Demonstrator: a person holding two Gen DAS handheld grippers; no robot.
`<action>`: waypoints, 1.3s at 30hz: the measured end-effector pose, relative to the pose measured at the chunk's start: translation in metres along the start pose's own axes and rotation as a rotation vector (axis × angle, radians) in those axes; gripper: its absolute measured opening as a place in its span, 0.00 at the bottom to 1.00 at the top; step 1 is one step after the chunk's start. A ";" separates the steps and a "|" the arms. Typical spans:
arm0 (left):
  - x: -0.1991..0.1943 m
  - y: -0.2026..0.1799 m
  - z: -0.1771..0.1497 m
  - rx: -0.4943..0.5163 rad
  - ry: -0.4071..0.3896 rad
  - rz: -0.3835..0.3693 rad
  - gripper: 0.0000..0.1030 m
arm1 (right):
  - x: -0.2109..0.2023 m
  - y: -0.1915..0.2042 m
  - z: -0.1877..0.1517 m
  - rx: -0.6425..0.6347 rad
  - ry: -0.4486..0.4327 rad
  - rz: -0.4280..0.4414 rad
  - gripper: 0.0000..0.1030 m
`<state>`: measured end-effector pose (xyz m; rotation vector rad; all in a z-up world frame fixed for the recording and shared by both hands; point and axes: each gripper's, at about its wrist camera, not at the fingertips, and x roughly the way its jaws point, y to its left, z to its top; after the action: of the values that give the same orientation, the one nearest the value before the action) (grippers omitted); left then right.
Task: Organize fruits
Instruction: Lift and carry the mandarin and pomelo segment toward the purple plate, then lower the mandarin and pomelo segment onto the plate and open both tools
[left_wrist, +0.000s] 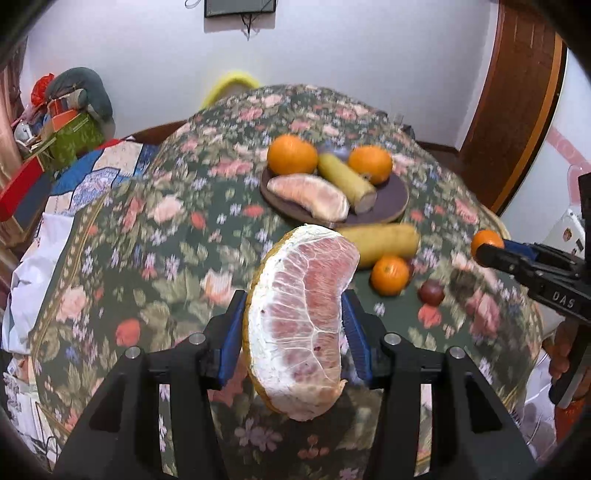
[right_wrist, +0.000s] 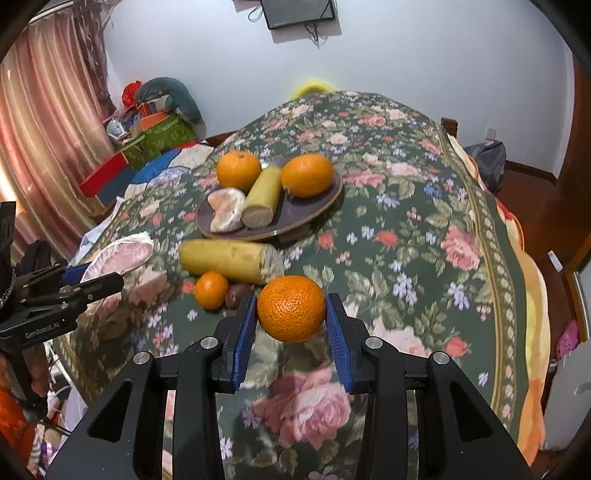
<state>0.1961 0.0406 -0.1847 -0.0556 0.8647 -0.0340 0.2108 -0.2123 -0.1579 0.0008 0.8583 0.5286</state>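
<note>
My left gripper (left_wrist: 295, 332) is shut on a large pink pomelo wedge (left_wrist: 303, 317) and holds it above the floral tablecloth. My right gripper (right_wrist: 291, 317) is shut on a small orange (right_wrist: 291, 308), also held above the table. A dark round plate (left_wrist: 395, 199) (right_wrist: 306, 210) holds two oranges (left_wrist: 291, 153) (right_wrist: 306, 174), a pomelo segment (left_wrist: 314, 195) (right_wrist: 227, 208) and a yellow-green stalk piece (left_wrist: 347, 181) (right_wrist: 263, 195). In front of the plate lie a longer yellow stalk piece (right_wrist: 225, 260), a small orange (right_wrist: 211, 294) and a dark purple fruit (left_wrist: 431, 292).
The round table (right_wrist: 406, 240) has a dark green floral cloth. A bed with boxes and bags (right_wrist: 155, 125) stands at the back left. Pink curtains (right_wrist: 44, 147) hang on the left. A wooden door (left_wrist: 517, 110) is at the right.
</note>
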 end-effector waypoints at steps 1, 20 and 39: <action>-0.001 0.000 0.005 -0.003 -0.012 -0.006 0.49 | 0.000 0.000 0.003 -0.001 -0.006 -0.001 0.33; 0.019 -0.002 0.076 0.000 -0.121 -0.040 0.49 | 0.010 -0.006 0.063 -0.035 -0.098 -0.011 0.34; 0.086 -0.011 0.114 0.012 -0.087 -0.090 0.49 | 0.081 0.002 0.083 -0.128 -0.020 -0.003 0.34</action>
<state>0.3381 0.0288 -0.1758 -0.0843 0.7751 -0.1200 0.3126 -0.1572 -0.1605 -0.1121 0.8035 0.5786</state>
